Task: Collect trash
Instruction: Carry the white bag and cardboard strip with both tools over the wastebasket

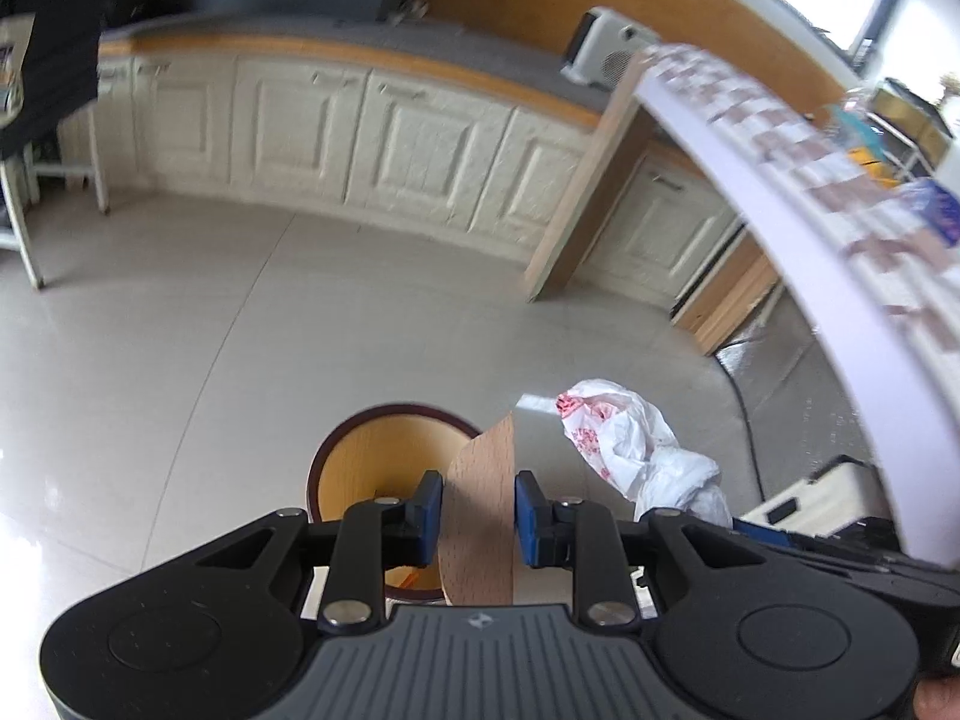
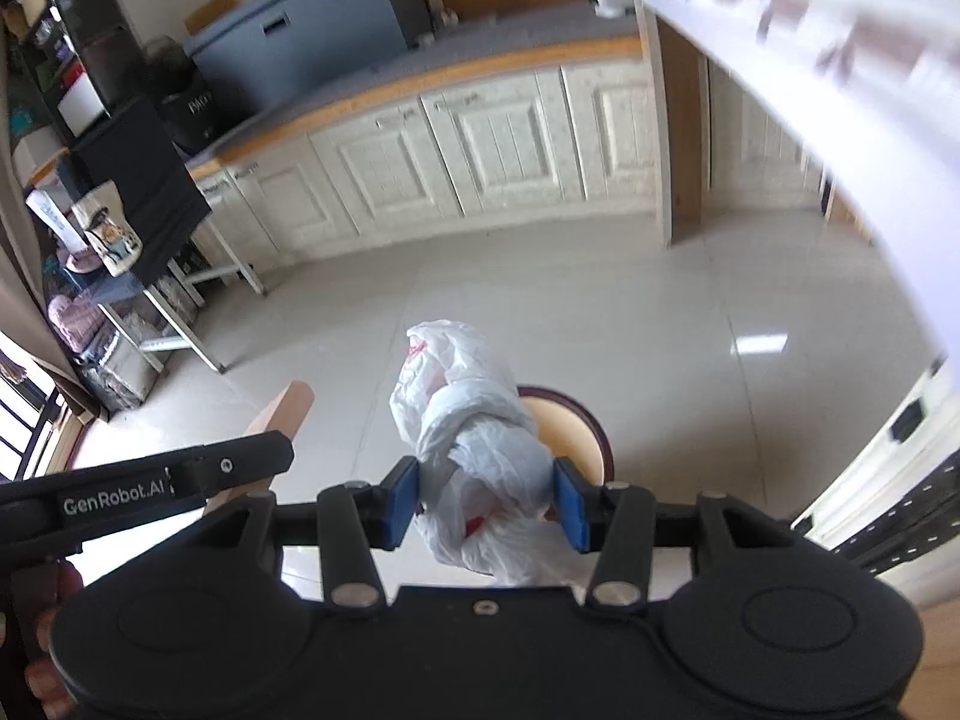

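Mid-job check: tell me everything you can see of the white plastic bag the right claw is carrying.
The white plastic bag is thin, crinkled film, twisted into a knot near its middle, with red printing showing at its top and lower folds. It stands roughly upright, clamped between the blue pads of the right claw, its loose end sticking up past them. It hangs in the air above the tiled floor, with the round wooden bin partly hidden behind it. Nothing else touches it.
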Available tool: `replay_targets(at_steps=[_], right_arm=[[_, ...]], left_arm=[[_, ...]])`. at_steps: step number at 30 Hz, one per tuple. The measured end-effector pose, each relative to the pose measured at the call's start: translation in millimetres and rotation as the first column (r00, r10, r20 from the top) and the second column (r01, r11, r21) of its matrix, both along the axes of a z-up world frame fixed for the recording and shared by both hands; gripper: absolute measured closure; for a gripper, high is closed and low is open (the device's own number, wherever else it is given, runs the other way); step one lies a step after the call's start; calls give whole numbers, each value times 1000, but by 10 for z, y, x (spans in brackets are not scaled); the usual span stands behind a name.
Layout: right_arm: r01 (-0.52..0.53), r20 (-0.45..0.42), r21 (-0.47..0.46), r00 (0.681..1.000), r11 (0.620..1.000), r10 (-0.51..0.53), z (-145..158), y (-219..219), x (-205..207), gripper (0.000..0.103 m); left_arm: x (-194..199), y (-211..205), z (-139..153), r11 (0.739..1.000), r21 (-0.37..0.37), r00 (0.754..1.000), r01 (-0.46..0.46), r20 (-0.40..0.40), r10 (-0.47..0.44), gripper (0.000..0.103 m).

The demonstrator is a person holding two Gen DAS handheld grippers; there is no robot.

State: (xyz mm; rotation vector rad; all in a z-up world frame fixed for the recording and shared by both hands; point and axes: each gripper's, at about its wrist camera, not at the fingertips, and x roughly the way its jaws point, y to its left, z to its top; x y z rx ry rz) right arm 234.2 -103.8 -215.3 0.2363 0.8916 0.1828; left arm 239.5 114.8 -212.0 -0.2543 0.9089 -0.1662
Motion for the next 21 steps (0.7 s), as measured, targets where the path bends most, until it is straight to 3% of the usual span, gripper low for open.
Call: replay_targets(at_steps=[11, 21], right_arm=[[78, -185, 60, 981, 995, -66, -1037, -127, 595, 54], [164, -324, 127, 939, 978, -115, -1842, -193, 886, 54]], left_arm=[[505, -13, -1089, 998, -19, 983, -59, -175, 55, 76], [788, 44, -1693, 993, -28, 963, -115, -247, 105, 76]])
